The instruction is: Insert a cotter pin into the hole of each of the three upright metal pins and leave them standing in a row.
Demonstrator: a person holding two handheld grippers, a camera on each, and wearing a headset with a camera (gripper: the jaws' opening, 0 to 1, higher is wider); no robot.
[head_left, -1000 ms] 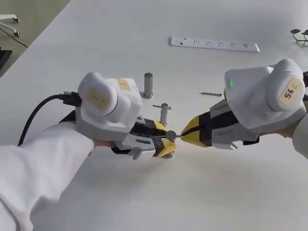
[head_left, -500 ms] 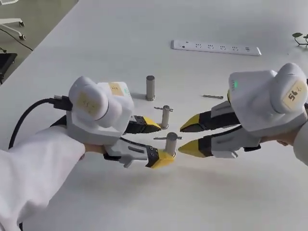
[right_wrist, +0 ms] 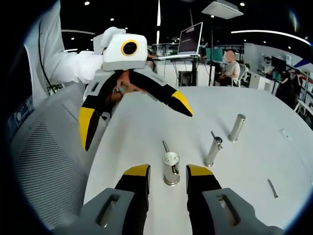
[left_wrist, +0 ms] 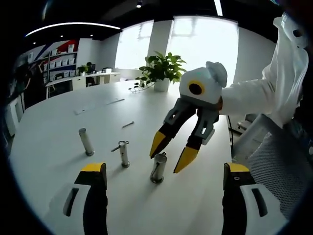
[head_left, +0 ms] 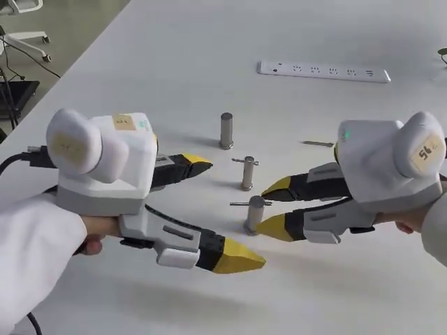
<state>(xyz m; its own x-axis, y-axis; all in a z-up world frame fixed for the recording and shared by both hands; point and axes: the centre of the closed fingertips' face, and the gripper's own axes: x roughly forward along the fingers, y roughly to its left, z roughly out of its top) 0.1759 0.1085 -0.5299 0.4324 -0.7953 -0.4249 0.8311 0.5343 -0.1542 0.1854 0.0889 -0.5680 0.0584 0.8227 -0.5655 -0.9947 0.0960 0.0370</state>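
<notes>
Three upright metal pins stand in a row on the white table. The far pin (head_left: pixel 226 130) has nothing through its hole. The middle pin (head_left: pixel 248 172) and the near pin (head_left: pixel 255 213) each carry a cotter pin. My right gripper (head_left: pixel 270 208) is open, its yellow tips just right of the near pin (right_wrist: pixel 171 169), which shows between the jaws of my right gripper (right_wrist: pixel 167 172) without touching them. My left gripper (head_left: pixel 222 211) is open wide and holds nothing, set back to the left of the near pin (left_wrist: pixel 158 168). A loose cotter pin (head_left: pixel 318 144) lies on the table behind the right gripper.
A white power strip (head_left: pixel 325 71) lies at the far side of the table. A black cable runs from the left gripper off the table's left edge. Potted plants (left_wrist: pixel 161 73) stand at the table's far end. An office chair (head_left: pixel 28 35) stands on the floor to the left.
The left gripper let go of the near pin, opened wide and drew back left. The right gripper opened. The near pin now stands on the table with its cotter pin through it.
</notes>
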